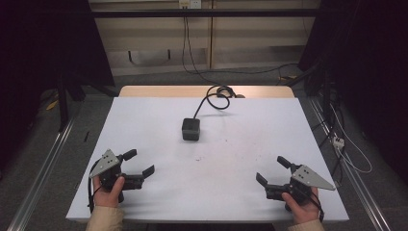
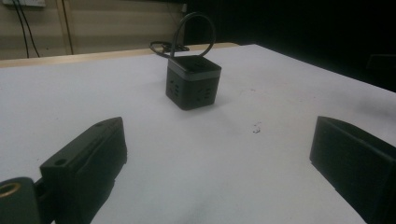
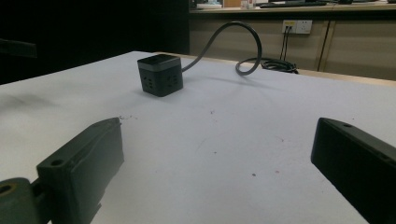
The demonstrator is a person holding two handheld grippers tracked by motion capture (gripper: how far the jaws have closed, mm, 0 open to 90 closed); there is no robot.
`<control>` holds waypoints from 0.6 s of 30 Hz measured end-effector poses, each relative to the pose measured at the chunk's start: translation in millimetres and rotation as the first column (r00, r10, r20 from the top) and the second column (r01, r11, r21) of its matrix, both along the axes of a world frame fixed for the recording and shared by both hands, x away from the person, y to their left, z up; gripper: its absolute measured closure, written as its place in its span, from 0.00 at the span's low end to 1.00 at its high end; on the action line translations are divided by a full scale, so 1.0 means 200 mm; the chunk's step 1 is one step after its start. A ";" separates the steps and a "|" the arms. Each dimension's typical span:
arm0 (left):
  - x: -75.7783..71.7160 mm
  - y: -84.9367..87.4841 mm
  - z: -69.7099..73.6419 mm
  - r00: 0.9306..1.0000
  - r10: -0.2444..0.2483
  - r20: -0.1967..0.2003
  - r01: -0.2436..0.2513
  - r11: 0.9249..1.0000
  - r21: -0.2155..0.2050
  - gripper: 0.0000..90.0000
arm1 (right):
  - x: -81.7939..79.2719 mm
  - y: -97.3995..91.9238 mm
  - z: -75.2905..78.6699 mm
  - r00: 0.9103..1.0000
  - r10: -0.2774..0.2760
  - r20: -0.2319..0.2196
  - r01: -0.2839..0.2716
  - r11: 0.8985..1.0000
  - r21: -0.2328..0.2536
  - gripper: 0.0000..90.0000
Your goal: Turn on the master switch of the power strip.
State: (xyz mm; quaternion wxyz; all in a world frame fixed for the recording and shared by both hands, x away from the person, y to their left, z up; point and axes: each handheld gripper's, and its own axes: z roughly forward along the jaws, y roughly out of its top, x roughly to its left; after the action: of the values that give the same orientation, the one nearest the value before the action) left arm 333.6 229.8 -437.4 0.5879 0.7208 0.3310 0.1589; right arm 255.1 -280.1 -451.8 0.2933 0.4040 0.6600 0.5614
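While wide open, left hand-held gripper — empty, right hand-held gripper likewise.

Socket cube on counter, ahead between left gripper and right gripper; cable behind it.

In my left gripper view the picture's edges cut off both jaws, my forearms run off the high view's bottom edge, and the socket cube's cable end is too small to tell.
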 end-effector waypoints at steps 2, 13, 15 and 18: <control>0.00 0.00 0.00 1.000 0.004 0.002 -0.004 1.000 -0.001 0.04 | 0.00 0.00 0.00 1.000 0.001 -0.001 -0.001 1.000 -0.001 0.02; 0.00 -0.06 0.01 1.000 -0.015 0.011 0.015 1.000 -0.014 0.04 | 0.00 0.01 0.01 1.000 0.003 0.008 -0.003 1.000 -0.010 0.02; 0.01 -0.07 0.01 1.000 -0.021 0.011 0.021 1.000 -0.020 0.04 | 0.00 0.01 0.01 1.000 0.005 0.009 -0.005 1.000 -0.013 0.02; 0.02 -0.08 0.01 1.000 -0.019 0.008 0.019 0.999 -0.029 0.04 | -0.01 0.01 0.01 1.000 0.005 0.010 -0.005 1.000 -0.013 0.02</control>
State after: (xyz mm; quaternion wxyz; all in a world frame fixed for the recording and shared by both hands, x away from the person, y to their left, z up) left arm 337.6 212.9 -434.9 0.6010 0.7147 0.3242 0.1510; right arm 254.0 -277.6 -449.2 0.2979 0.3976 0.6630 0.5600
